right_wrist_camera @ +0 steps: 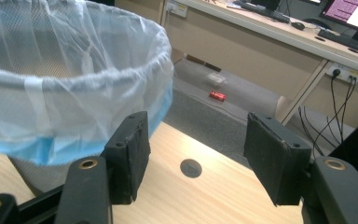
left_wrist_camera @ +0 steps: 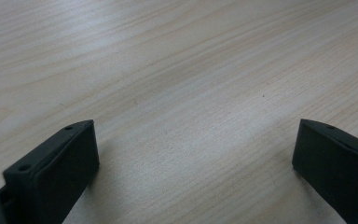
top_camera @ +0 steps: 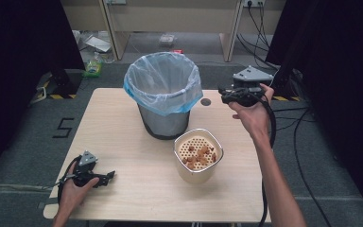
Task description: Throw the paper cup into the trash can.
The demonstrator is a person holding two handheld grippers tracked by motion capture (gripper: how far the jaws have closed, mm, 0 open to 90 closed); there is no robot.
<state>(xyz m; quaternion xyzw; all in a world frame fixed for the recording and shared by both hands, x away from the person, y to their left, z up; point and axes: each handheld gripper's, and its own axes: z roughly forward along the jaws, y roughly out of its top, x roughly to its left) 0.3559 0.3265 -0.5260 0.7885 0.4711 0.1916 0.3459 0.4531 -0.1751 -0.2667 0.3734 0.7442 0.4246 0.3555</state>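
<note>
My left gripper (top_camera: 105,178) rests low on the desk (top_camera: 123,142) near its front left corner, jaws spread wide over bare wood. My right gripper (top_camera: 223,92) is raised by the far right edge, jaws wide and holding nothing, aimed toward the bag-lined bin (top_camera: 163,92). Just in front of the bin stands a cream perforated container (top_camera: 198,157) with brown bits inside

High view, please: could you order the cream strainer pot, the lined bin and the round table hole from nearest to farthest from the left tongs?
1. Cream strainer pot, right of the left tongs.
2. Lined bin, table's far middle.
3. Round table hole, beside the bin, near the right tongs.
</note>
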